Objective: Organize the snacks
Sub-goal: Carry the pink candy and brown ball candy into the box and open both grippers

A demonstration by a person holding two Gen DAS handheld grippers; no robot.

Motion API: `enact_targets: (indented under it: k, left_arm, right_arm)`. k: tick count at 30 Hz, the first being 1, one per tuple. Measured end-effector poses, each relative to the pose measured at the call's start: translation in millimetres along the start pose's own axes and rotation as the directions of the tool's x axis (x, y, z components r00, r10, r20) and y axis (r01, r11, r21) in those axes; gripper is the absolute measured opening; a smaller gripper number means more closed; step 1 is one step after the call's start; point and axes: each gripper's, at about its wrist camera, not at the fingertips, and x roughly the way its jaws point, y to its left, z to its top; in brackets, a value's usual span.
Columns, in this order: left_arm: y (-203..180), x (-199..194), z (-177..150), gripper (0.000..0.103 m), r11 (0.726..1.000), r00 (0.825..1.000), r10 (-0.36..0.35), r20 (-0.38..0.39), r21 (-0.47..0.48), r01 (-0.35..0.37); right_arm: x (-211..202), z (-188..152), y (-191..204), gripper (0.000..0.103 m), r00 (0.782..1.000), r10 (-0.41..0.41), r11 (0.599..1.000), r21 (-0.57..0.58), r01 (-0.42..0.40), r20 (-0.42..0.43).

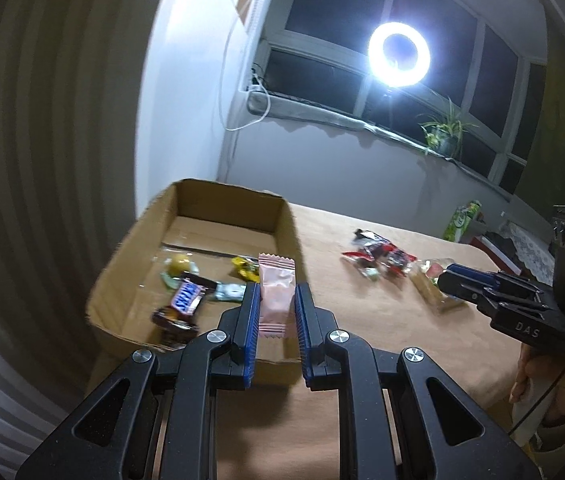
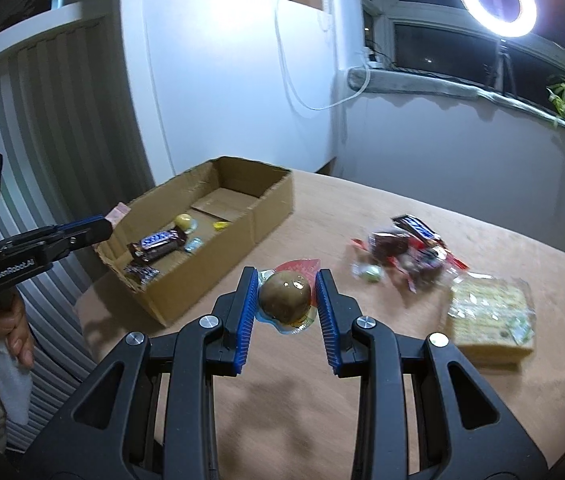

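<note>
My left gripper [image 1: 276, 294] is shut on a pink snack packet [image 1: 276, 292], held above the near right corner of an open cardboard box [image 1: 282, 216]. Inside the box lie a Snickers bar [image 1: 187, 300], a yellow sweet [image 1: 178, 265] and other small wrapped snacks. My right gripper [image 2: 287, 280] is shut on a brown egg-shaped snack in clear wrap [image 2: 284, 295], held above the table right of the box [image 2: 202, 280]. A pile of loose snacks [image 2: 406, 252] and a yellow cracker pack [image 2: 490, 316] lie on the table at the right.
The wooden table [image 2: 322, 220] carries the box at its left edge. A striped radiator or wall panel [image 1: 42, 160] runs along the left. A lit ring lamp [image 1: 398, 54] and a potted plant [image 1: 444, 132] stand at the window sill. A hand holds each gripper.
</note>
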Motion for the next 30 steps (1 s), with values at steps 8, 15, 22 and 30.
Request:
enact_targets:
  k: [8,15,22,30]
  left_arm:
    - [33,7,2,0.015,0.999,1.0,0.024,-0.004,-0.027,-0.024]
    - [54,18,5,0.015,0.998,0.999,0.034,-0.015,-0.048,-0.035]
    - [59,28,11,0.015,0.999,0.999,0.027,-0.021,-0.042,-0.028]
    - [63,44,13,0.016,0.999,0.999,0.026,-0.046,-0.037,-0.028]
  right_arm:
    - [32,20,40,0.031,0.997,0.072,0.996,-0.059,-0.073,-0.012]
    - [63,36,70,0.031,0.99,0.139,0.985,-0.1,-0.141,-0.018]
    - [83,51,81,0.031,0.985,0.172,0.978,-0.12,-0.172,-0.006]
    - [113,53,82,0.044,0.98,0.193,0.976,-0.099,-0.196,-0.04]
